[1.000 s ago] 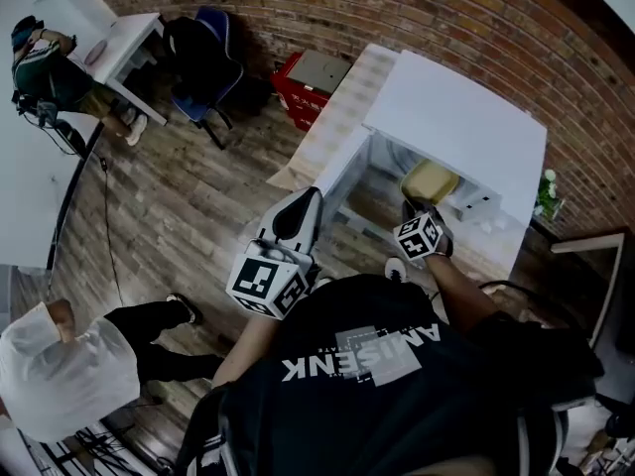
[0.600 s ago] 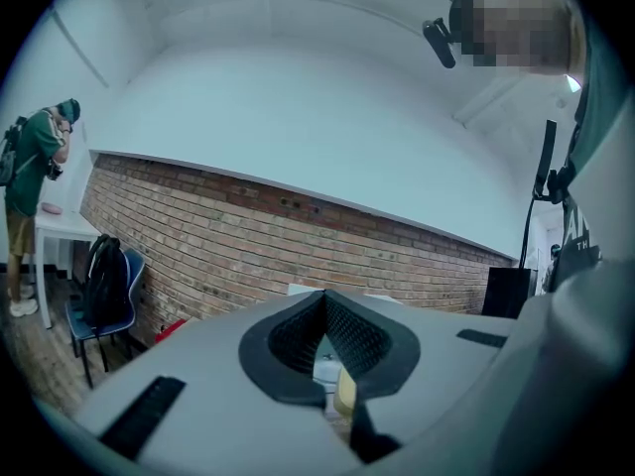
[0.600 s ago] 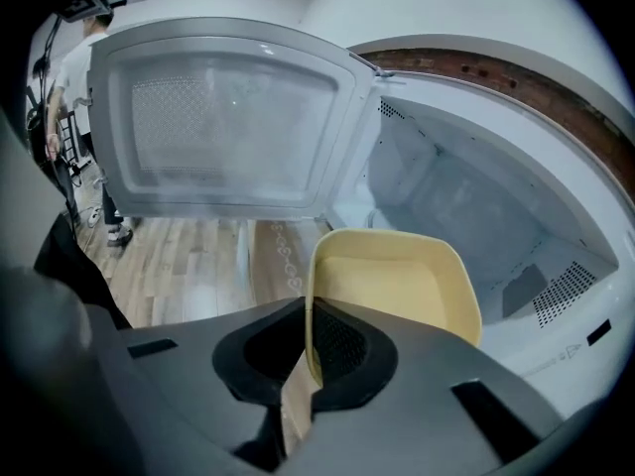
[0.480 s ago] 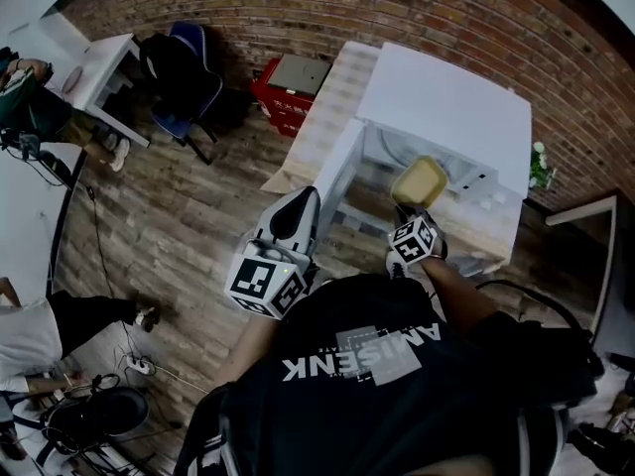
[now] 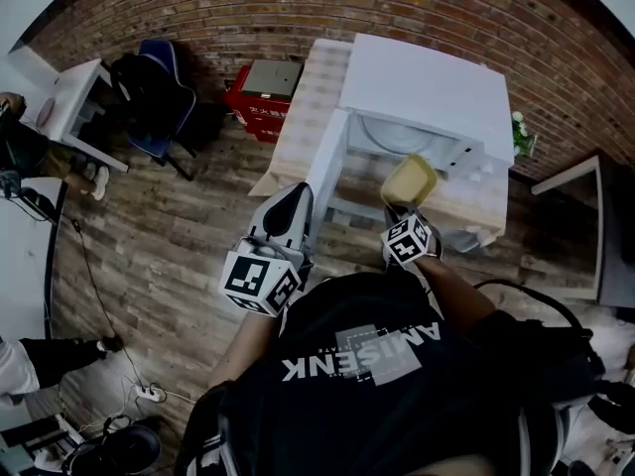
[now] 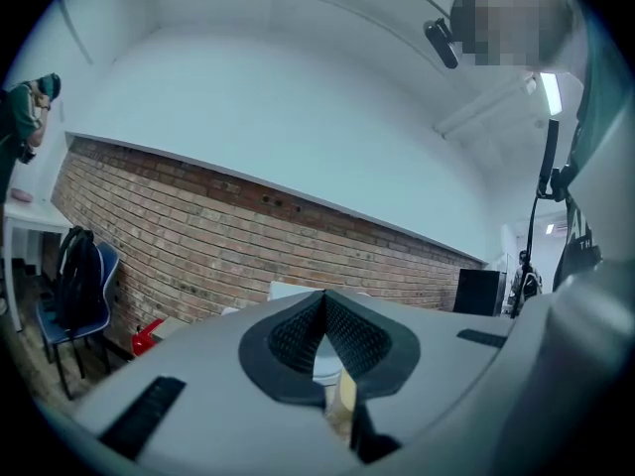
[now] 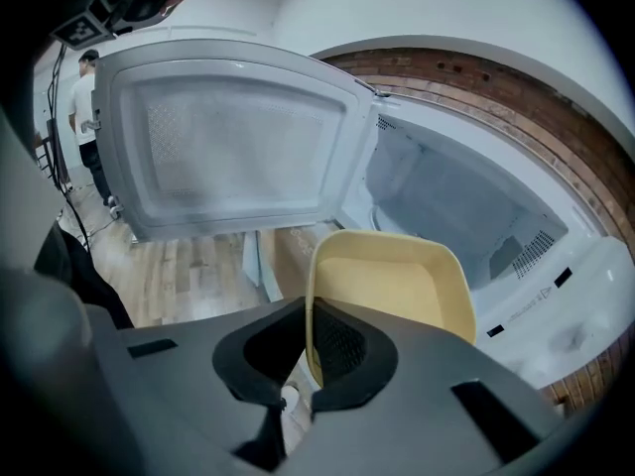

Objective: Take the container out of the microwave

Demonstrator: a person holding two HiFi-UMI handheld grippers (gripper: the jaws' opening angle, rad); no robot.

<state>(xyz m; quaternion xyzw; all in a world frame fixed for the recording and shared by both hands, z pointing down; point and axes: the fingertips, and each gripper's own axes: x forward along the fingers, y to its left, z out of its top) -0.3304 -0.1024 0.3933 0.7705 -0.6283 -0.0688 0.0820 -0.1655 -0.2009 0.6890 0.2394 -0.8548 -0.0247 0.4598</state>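
The white microwave point(image 5: 427, 87) stands on a wood-topped table with its door point(image 5: 322, 162) swung open to the left. My right gripper point(image 5: 402, 211) is shut on the near rim of the yellow container point(image 5: 409, 179) and holds it in the air just in front of the oven's mouth. In the right gripper view the container point(image 7: 392, 286) tilts up from the right gripper point(image 7: 310, 310), with the bare cavity point(image 7: 446, 196) and the door point(image 7: 228, 147) behind it. My left gripper point(image 5: 283, 221) hangs left of the door, jaws together and holding nothing; its tips point(image 6: 324, 300) meet.
The light wood table point(image 5: 298, 127) holds the microwave. Beside it on the plank floor sit a red box point(image 5: 260, 97) and a blue chair point(image 5: 154, 87) by a white desk point(image 5: 69, 107). A small plant point(image 5: 523, 132) and another table point(image 5: 575, 216) stand at right.
My right gripper has drawn the yellow container back out of the microwave's mouth toward me. The left gripper has barely shifted. The head view has swung across the room.
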